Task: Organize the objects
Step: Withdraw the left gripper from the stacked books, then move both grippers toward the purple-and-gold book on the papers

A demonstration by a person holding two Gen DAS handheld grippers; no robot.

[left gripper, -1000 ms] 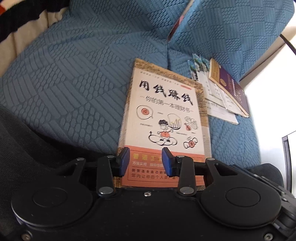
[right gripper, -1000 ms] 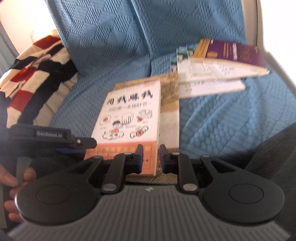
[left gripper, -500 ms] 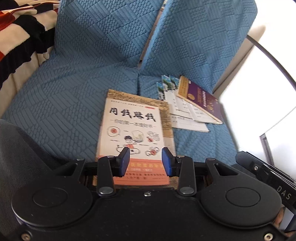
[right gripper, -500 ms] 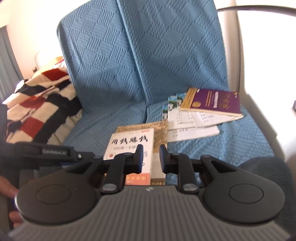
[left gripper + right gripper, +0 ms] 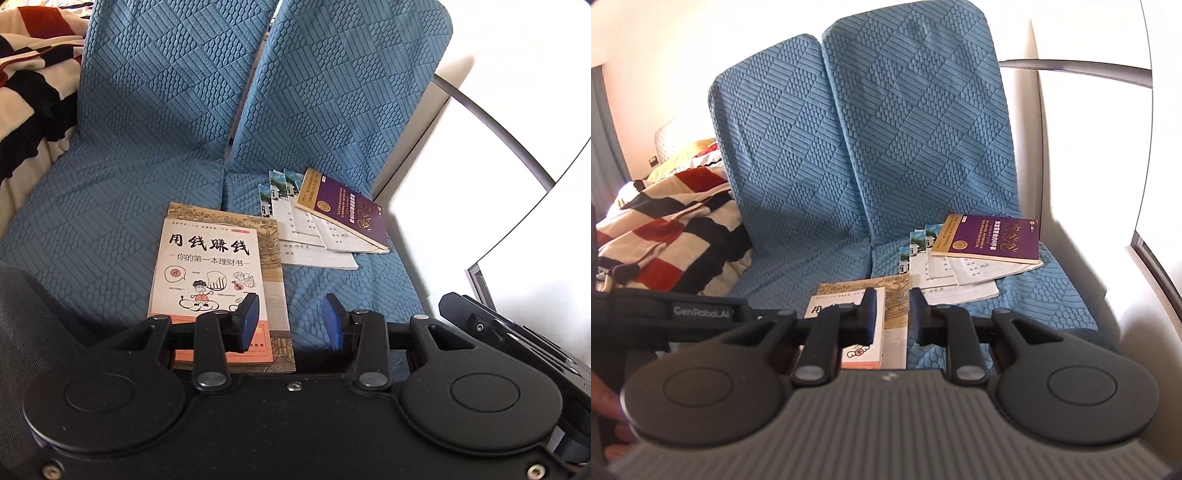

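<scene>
A white and orange book (image 5: 208,273) with black Chinese title lies on a brown patterned book (image 5: 271,258) on the blue sofa seat (image 5: 92,236). Further right, a purple book (image 5: 343,210) rests on loose white papers (image 5: 314,251). My left gripper (image 5: 290,323) is open and empty, held above the near edge of the seat. My right gripper (image 5: 892,315) is open by a narrow gap and empty, above the white book (image 5: 862,354); the purple book (image 5: 990,238) and papers (image 5: 956,288) lie beyond it to the right.
A striped red, black and cream blanket (image 5: 665,236) lies at the sofa's left. The blue back cushions (image 5: 886,129) rise behind the books. A bright window with a dark frame (image 5: 480,107) is at the right. The other gripper (image 5: 517,332) shows at the right edge.
Both grippers have pulled back and up from the books, so more of the sofa shows. The left gripper has shifted right, off the white book. Both stay open and empty.
</scene>
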